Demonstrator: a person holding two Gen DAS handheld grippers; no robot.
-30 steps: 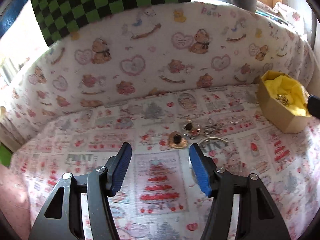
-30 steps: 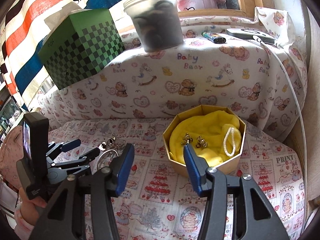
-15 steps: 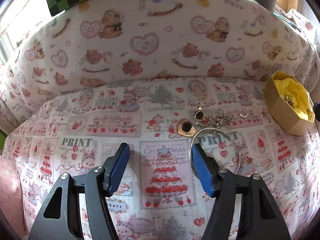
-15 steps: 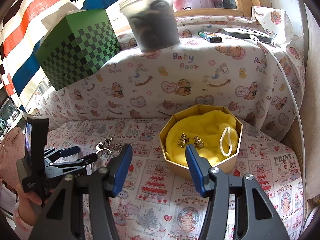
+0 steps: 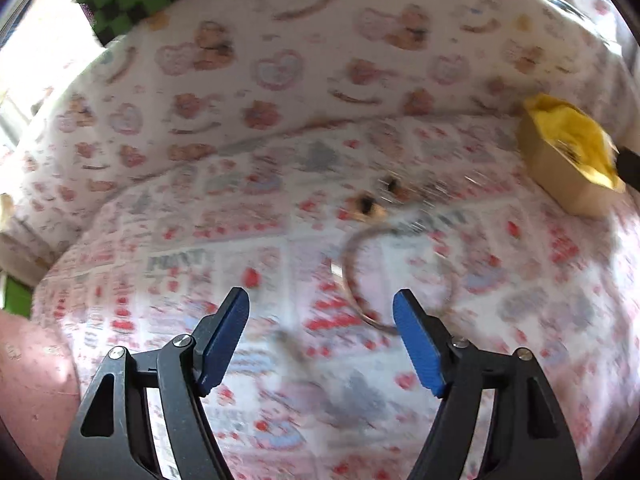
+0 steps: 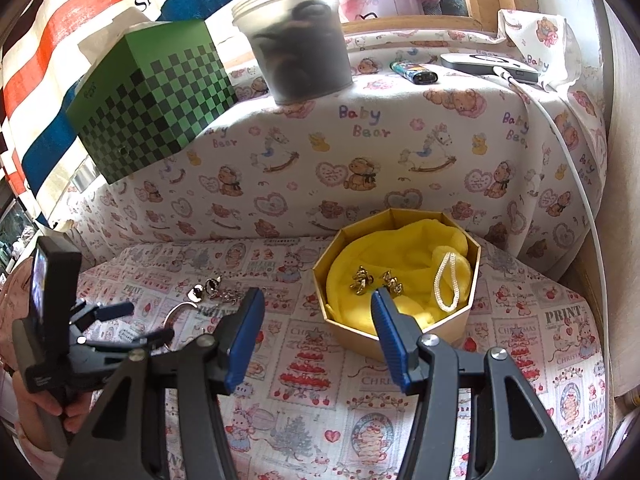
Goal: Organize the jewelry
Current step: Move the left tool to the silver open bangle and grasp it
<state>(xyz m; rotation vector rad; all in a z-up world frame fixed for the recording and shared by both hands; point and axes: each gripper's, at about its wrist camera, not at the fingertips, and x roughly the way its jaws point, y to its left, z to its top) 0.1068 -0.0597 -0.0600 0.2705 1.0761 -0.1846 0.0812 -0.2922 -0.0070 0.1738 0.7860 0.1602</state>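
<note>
Left gripper (image 5: 322, 336): jaws opening, nothing between the blue pads (image 5: 226, 334), aimed down at the printed cloth (image 5: 248, 240). Its view is motion-blurred. A thin metal bangle (image 5: 360, 276) lies flat on the cloth just beyond the right pad, whose tip overlaps the bangle's near edge in the picture; contact I can't tell. Farther out sit two small round pieces with dark centres (image 5: 366, 204), and a blurred silvery bit beside them to the right. The octagonal box (image 5: 560, 176) is at the far right.

In the right wrist view the left gripper (image 6: 128, 322) sits at the left edge, held by a hand (image 6: 60, 408), fingers over the bangle (image 6: 176, 312).

Right gripper (image 6: 318, 334): jaws part open, holding nothing, over the cloth just in front of the box (image 6: 400, 336). The box stands on the cloth, lined with yellow fabric (image 6: 384, 256). On that fabric are two small gold pieces (image 6: 376, 280) side by side and a loop of white beads (image 6: 446, 280) to their right. Left of the box on the cloth: silver heart-shaped bits and a short chain (image 6: 216, 290).

On the far ledge, left to right: a green checkered box (image 6: 156, 96), a clear tub with dark contents (image 6: 300, 40), a lighter (image 6: 414, 72), and a flat grey device (image 6: 492, 64) with a white cable.
</note>
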